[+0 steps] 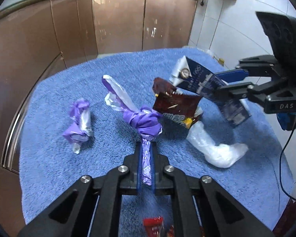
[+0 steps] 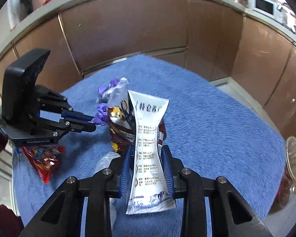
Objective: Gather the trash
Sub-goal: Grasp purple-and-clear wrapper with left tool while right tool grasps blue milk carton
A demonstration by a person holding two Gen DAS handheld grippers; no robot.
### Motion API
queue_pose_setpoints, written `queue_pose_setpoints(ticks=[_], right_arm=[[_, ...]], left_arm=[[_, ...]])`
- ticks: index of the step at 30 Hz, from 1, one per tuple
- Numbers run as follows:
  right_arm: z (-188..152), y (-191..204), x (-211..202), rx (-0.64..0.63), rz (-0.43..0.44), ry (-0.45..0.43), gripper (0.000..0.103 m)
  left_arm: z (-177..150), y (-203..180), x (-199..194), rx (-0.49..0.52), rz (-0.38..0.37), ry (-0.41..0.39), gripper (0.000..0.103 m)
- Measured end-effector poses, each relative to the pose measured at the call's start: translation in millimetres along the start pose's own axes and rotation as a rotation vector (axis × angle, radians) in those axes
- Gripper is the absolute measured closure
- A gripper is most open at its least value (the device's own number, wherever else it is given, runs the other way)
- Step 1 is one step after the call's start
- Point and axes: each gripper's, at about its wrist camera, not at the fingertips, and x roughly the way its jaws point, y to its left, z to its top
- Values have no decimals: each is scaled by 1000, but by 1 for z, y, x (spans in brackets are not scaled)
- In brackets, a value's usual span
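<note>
My left gripper is shut on the tail of a knotted purple plastic bag and holds it over the blue towel. My right gripper is shut on a squashed blue-and-white milk carton, lifted above the towel. In the left wrist view the carton hangs at the right in the right gripper. A dark red snack wrapper stands between bag and carton. A crumpled purple wrapper lies at the left. A clear plastic bag lies under the carton.
Brown cabinet doors curve around behind the towel. A red candy packet lies on the towel under the left gripper. A clear plastic cup sits at the towel's right edge. White tiled wall at the right.
</note>
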Motion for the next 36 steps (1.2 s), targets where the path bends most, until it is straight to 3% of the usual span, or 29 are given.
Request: queue_pose_setpoints(ticks=[7, 8, 12, 17, 19, 20, 21, 27, 36], right_arm=[[-12, 18, -60, 29, -48, -109, 78], [-15, 21, -68, 32, -54, -121, 100], [-30, 26, -90, 67, -79, -139, 101], [-54, 29, -85, 84, -90, -70, 99], [-59, 30, -83, 71, -99, -48, 77], [-61, 31, -82, 58, -120, -42, 60], [-61, 33, -79, 41, -145, -37, 54], [-59, 35, -46, -97, -219, 59, 48], [-58, 20, 5, -266, -194, 206, 45]], left_arm=[[-3, -8, -46, -10, 47, -77, 97], [-7, -16, -55, -10, 52, -85, 97], [-14, -31, -85, -7, 63, -126, 97], [-23, -43, -102, -2, 59, -152, 97], [-27, -46, -108, -11, 51, -164, 97], [-28, -46, -108, -15, 50, -167, 97], [-29, -47, -109, -18, 48, -170, 97], [-24, -39, -92, -40, 23, -162, 97], [-23, -35, -68, -60, -3, -141, 97]])
